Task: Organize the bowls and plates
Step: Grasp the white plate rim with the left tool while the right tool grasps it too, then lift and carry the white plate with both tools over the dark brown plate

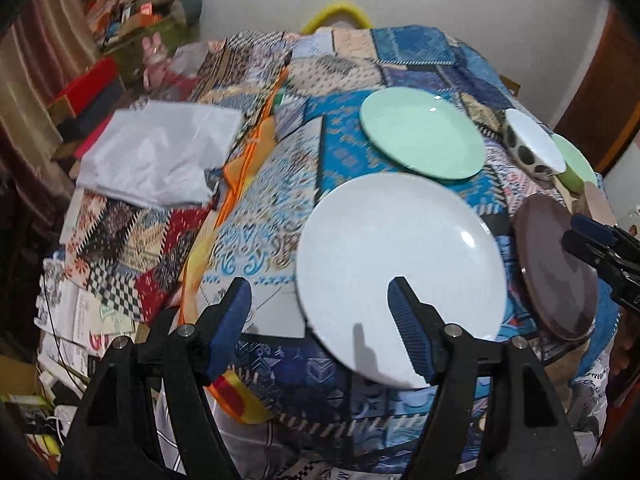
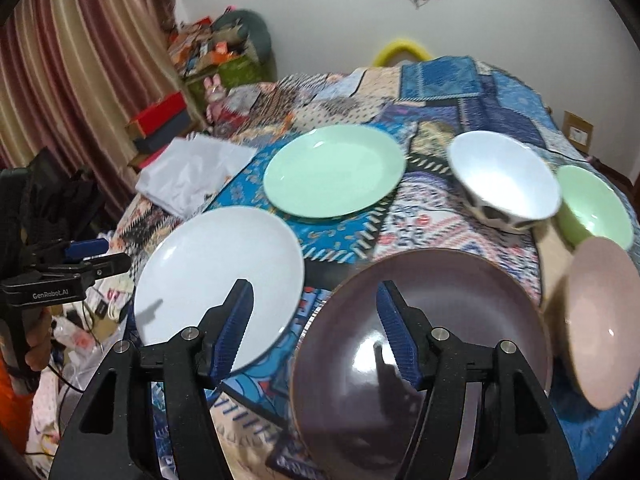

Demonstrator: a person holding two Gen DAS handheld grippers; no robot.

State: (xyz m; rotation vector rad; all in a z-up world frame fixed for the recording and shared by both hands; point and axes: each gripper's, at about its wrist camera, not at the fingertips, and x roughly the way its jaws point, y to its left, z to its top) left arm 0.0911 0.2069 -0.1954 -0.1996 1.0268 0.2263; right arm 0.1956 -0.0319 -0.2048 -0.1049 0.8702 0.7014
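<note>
My left gripper [image 1: 320, 300] hangs wide open over the near edge of the round white plate [image 1: 400, 264]; my right gripper [image 2: 314, 304], equally wide, hovers above the dark purple plate [image 2: 440, 320]. Both plates lie on the patchwork-covered tabletop [image 2: 420, 208], mint-green plate [image 2: 334, 170] beyond.

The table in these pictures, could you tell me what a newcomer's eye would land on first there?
Probably the busy blue patchwork cloth, with three plates on it: a white plate at the near left, a dark purple plate beside it, a mint green plate behind. Both the left gripper and right gripper hover open.
</note>
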